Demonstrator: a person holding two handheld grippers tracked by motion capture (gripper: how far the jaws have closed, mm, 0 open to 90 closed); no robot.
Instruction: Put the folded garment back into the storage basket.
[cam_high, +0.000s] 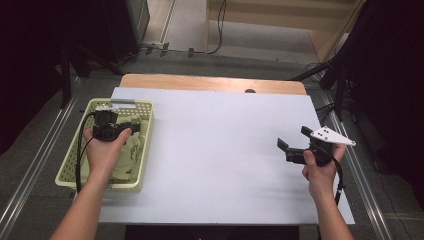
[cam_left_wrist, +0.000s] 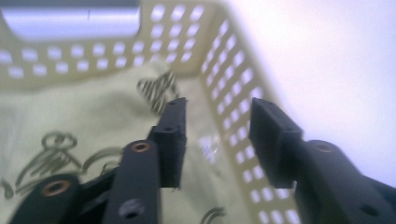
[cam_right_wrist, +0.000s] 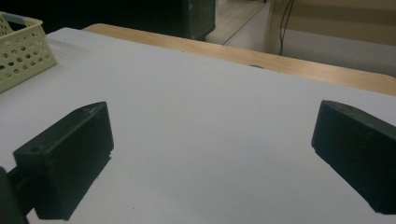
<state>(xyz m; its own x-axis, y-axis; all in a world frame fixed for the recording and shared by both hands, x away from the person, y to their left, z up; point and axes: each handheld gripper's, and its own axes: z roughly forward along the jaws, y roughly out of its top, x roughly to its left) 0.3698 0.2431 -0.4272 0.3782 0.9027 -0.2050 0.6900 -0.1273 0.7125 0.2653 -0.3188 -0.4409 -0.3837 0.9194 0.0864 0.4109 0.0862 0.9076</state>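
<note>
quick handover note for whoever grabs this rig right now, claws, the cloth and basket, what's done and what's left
Left claw: open inside the yellow basket, just above the pale green cloth, nothing between its pads.
Right claw: open wide over the bare white table, holding nothing.
Cloth lies in the basket at the table's left edge.
Done: cloth is in the basket.
Left: probably withdraw the left claw.

One pale yellow perforated basket (cam_high: 146, 107) stood at the left of one white table (cam_high: 220, 150). One yellowish printed cloth (cam_high: 131, 150) lay inside it. Two handheld grippers were present: one left gripper (cam_high: 131, 122) and one right gripper (cam_high: 289, 141).
</note>
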